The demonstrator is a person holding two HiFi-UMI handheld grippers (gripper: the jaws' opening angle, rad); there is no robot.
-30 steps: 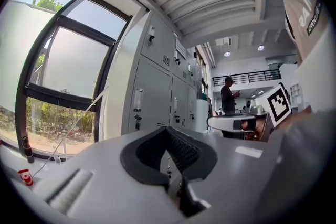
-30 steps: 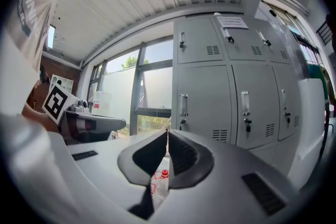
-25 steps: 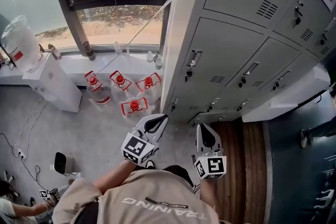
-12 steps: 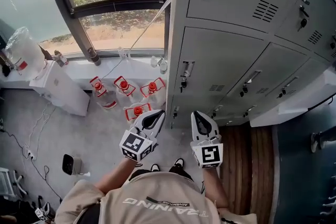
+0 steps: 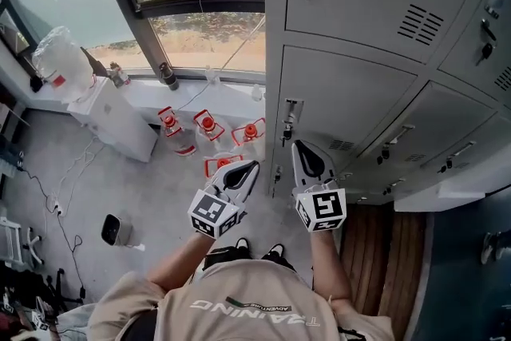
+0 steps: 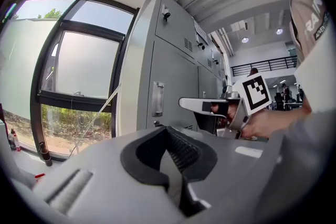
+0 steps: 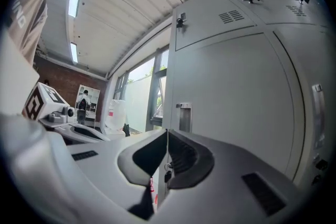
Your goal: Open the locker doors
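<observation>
Presently, locker doors [image 5: 351, 100]: all shut, none opened.
Handle [image 5: 292, 111]: left edge of middle door, untouched.
Right gripper [image 5: 298, 146]: pressed together, empty, just short of handle.
Left gripper [image 5: 253, 166]: pressed together, empty.

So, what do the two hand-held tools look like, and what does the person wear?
The left tool and the right tool are light grey, tapering shells lined with black ribbed pads. Each carries a white cube with black square markers. The person wears a beige short-sleeved shirt with white lettering.
</observation>
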